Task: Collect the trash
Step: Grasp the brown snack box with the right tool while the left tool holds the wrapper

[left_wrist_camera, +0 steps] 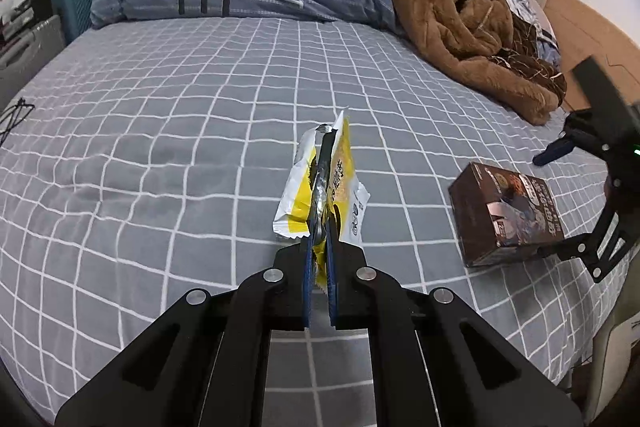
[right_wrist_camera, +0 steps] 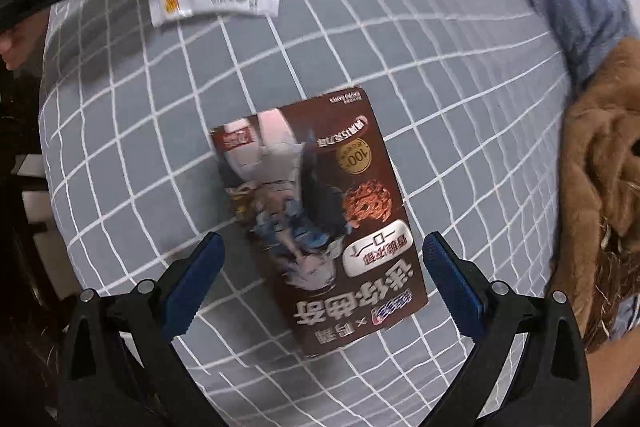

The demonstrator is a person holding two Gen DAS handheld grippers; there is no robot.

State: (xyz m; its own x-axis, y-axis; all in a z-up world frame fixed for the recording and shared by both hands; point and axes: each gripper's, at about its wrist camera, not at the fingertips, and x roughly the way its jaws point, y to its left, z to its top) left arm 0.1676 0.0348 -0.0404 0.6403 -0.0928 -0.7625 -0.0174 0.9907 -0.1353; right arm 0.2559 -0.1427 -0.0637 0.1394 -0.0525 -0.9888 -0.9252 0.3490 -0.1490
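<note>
- The box (right_wrist_camera: 316,211) lies flat on the bed (right_wrist_camera: 120,147), mid-frame in the right wrist view; its long axis runs from upper left to lower right.
- The right gripper (right_wrist_camera: 320,267) is held above it, fingers spread wide to either side of its lower half, nothing gripped.
- The left gripper (left_wrist_camera: 320,247), clamped on a wrapper (left_wrist_camera: 320,183), is seen farther off, at upper left.

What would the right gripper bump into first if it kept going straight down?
Most likely the brown box: the right gripper points down with open jaws either side of it. Under the box is the bed.
</note>
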